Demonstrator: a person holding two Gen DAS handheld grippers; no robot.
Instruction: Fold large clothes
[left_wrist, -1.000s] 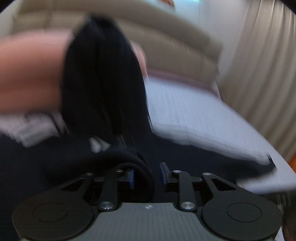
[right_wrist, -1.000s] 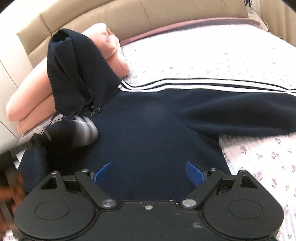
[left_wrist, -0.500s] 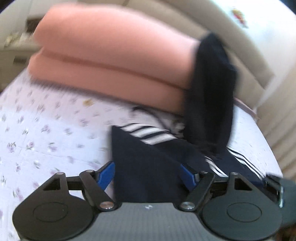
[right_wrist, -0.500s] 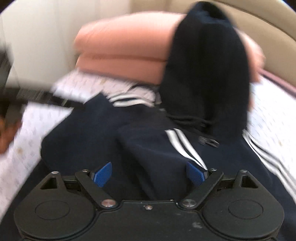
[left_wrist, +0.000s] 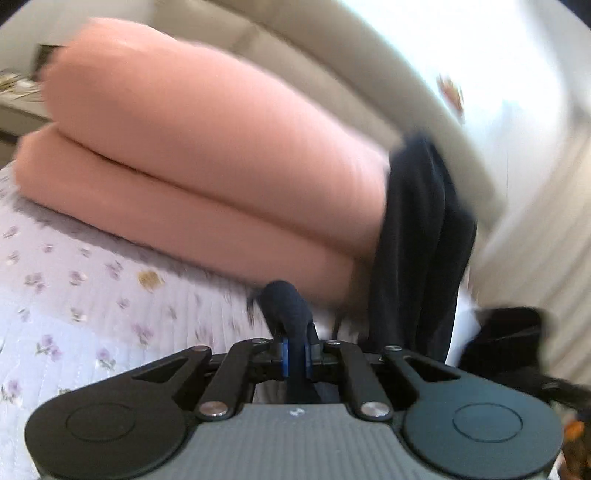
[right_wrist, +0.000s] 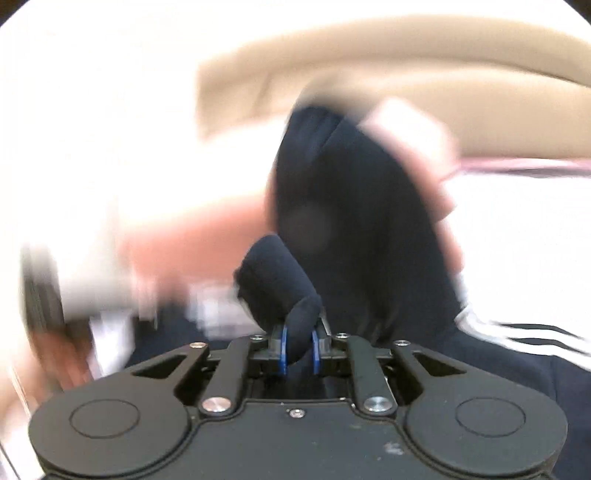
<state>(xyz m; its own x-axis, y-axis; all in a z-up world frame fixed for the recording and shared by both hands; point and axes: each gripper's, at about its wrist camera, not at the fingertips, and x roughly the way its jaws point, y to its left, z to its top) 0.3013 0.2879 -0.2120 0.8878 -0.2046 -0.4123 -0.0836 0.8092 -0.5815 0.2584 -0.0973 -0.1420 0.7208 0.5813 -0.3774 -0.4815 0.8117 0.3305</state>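
Both of your tongs stood spread over the flat garment a second ago; now your left tongs (left_wrist: 295, 356) are pressed on a fold of the navy, white-striped hooded sweatshirt (right_wrist: 354, 221), and your right tongs (right_wrist: 299, 350) are closing on another bunch. Beyond them its hood leans on the folded pink blanket (left_wrist: 207, 166) on the floral bed (left_wrist: 74, 295). Folding looks barely begun: one sleeve seems unfolded.

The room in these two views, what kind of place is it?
Most likely a bedroom: a floral quilted bedspread, a padded beige headboard and a folded peach-pink blanket on the bed.
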